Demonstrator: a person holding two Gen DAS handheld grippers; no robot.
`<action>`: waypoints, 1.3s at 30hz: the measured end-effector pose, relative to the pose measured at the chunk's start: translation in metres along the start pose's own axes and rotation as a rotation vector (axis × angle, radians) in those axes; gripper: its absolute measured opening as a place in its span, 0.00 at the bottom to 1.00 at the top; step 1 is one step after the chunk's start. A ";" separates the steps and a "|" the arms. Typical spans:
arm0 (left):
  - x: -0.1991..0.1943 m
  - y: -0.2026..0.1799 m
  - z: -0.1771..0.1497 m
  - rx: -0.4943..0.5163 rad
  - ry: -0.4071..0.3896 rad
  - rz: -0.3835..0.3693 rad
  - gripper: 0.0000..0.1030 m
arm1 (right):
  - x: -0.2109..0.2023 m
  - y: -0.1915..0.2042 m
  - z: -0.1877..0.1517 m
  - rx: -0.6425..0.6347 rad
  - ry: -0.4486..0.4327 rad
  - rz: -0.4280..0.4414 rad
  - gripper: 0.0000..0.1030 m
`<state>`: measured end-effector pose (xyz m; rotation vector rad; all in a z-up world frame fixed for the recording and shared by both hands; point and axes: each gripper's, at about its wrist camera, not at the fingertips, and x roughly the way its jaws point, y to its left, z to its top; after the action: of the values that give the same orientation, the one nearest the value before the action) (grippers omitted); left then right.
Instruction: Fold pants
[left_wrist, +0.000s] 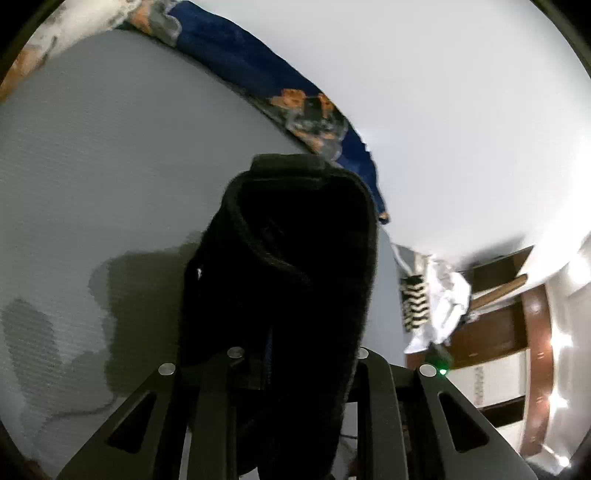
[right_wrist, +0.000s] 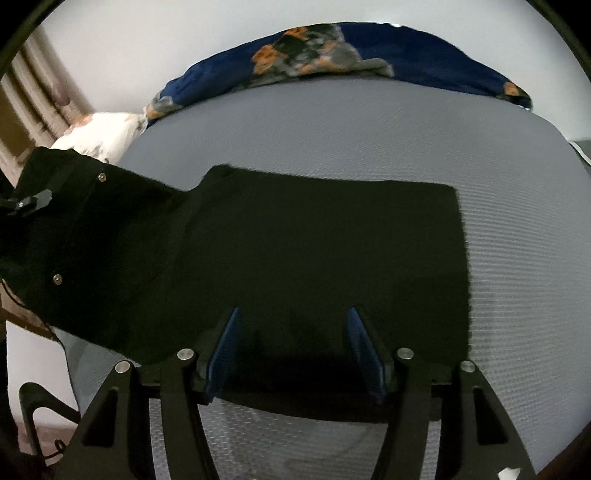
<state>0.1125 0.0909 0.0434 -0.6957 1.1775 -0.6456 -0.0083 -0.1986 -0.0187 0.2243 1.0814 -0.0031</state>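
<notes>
Black pants (right_wrist: 314, 240) lie flat across the grey mattress (right_wrist: 517, 221) in the right wrist view, their right edge straight. The left end rises off the bed toward the left gripper (right_wrist: 35, 201), a black shape at the frame's far left. In the left wrist view that gripper (left_wrist: 280, 343) is shut on a bunched fold of the pants (left_wrist: 288, 240), which hangs above the mattress (left_wrist: 110, 166) and hides the fingertips. My right gripper (right_wrist: 294, 312) hovers over the near edge of the pants, its blue pads (right_wrist: 225, 350) wide apart with nothing pressed between them.
A dark blue floral blanket (right_wrist: 424, 55) runs along the far side of the bed, next to a white pillow (right_wrist: 99, 133). Past the bed's end are crumpled white cloth (left_wrist: 443, 295) and wooden furniture (left_wrist: 509, 314). A striped curtain (right_wrist: 33, 103) hangs at the left.
</notes>
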 end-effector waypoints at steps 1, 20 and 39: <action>0.006 -0.006 -0.002 0.004 0.001 -0.007 0.22 | -0.004 -0.006 0.001 0.005 -0.012 -0.016 0.56; 0.158 -0.100 -0.023 0.114 0.147 0.007 0.22 | -0.054 -0.106 0.004 0.274 -0.170 -0.083 0.56; 0.227 -0.126 -0.068 0.338 0.196 0.195 0.59 | -0.045 -0.119 0.003 0.291 -0.146 -0.103 0.56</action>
<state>0.0940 -0.1715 -0.0097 -0.2323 1.2582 -0.7369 -0.0403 -0.3198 0.0003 0.4231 0.9436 -0.2669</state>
